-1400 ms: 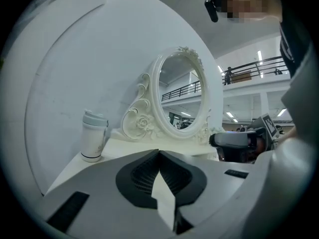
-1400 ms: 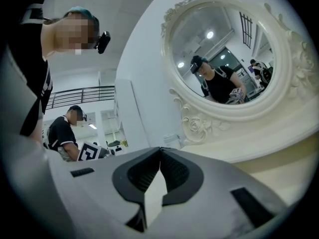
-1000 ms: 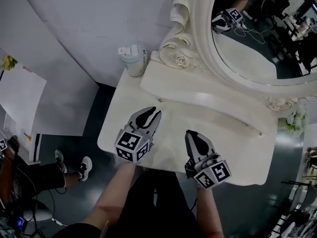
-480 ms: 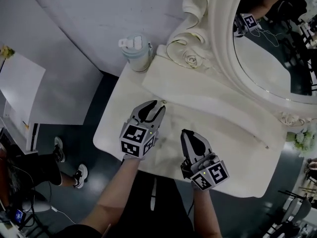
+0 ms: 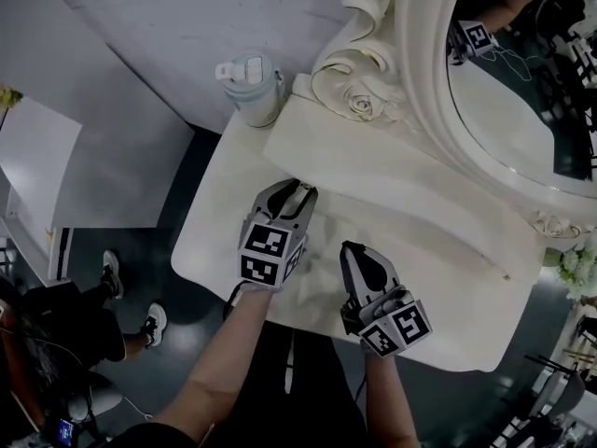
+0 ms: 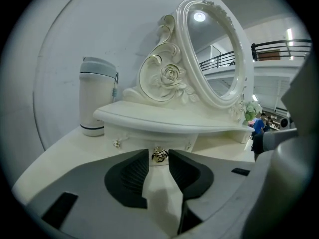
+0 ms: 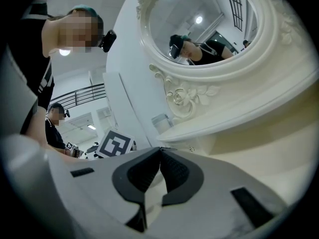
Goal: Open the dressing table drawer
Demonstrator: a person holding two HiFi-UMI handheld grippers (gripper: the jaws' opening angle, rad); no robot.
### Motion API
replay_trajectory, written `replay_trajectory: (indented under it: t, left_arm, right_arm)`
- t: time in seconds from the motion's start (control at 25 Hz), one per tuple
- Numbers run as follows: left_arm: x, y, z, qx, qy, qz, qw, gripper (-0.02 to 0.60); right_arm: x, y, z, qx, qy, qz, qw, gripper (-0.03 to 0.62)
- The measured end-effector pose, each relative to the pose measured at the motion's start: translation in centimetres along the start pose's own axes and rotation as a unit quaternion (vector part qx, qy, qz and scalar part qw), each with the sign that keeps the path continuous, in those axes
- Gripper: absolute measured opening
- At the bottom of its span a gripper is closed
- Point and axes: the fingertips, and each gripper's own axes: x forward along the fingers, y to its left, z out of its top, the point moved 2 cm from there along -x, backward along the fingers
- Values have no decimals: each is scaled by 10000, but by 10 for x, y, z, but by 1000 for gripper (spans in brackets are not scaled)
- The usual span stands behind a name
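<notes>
The cream dressing table (image 5: 219, 222) has a small drawer (image 6: 137, 137) under its raised shelf (image 5: 392, 171). The drawer's gold knob (image 6: 159, 155) sits between the tips of my left gripper (image 6: 159, 153). Its jaws are opening and the pads stand just clear of the knob on both sides. In the head view my left gripper (image 5: 303, 190) points at the shelf's front and hides the knob. To its right, my right gripper (image 5: 353, 250) hovers over the tabletop, back from the shelf. Its tips (image 7: 160, 149) meet with nothing between them.
A pale lidded tumbler (image 5: 254, 87) stands at the table's back left corner. The oval mirror (image 5: 522, 82) with its rose carving (image 5: 359, 105) rises behind the shelf. White flowers (image 5: 576, 267) sit at the far right. A seated person's legs (image 5: 121, 311) are on the floor at left.
My left gripper has moved forward and down to the drawer front, and its jaws have widened around the knob. My right gripper has sunk a little and stayed shut.
</notes>
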Motion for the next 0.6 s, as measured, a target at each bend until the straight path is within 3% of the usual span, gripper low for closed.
replay_trajectory:
  t: [0.6]
  left_arm:
    - [0, -5, -2, -76, 175, 11, 9998, 110]
  right_arm:
    - [-11, 0, -7, 67, 20, -60, 10000, 6]
